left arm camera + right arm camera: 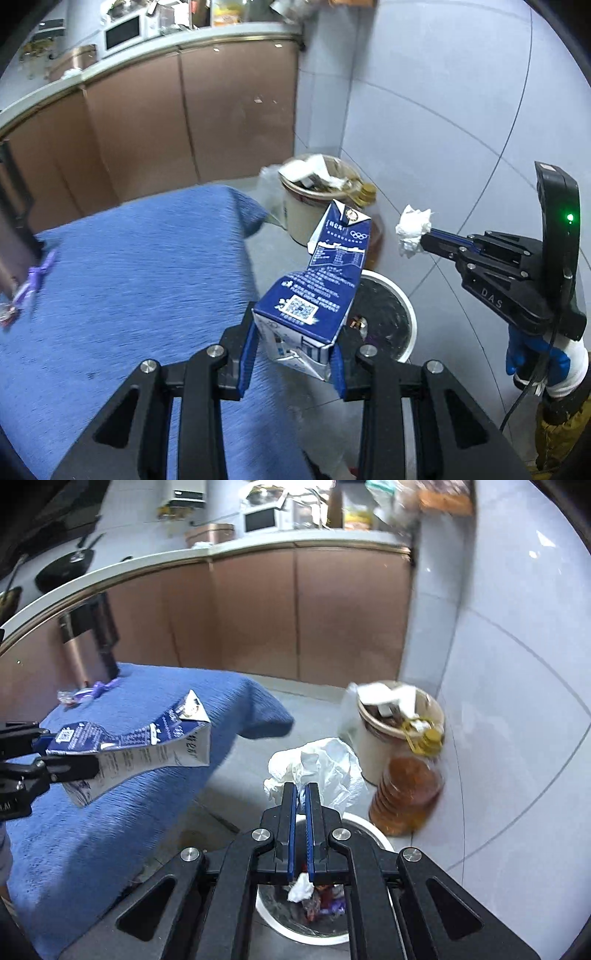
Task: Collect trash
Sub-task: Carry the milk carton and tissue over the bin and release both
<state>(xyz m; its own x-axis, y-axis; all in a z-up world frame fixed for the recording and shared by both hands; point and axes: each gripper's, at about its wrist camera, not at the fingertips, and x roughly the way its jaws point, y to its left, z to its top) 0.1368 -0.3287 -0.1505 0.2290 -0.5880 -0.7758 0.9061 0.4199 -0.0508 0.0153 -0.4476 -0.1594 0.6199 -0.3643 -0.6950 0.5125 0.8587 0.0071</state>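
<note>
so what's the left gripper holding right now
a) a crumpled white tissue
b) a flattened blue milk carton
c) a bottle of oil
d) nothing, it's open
b: the left gripper has its blue pads clamped on the base of the flattened blue milk carton, while the crumpled tissue is in the right gripper.

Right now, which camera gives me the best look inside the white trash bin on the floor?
The right wrist view: the white trash bin sits below the right gripper, wrappers visible inside. In the left wrist view the milk carton hides half of it.
</note>
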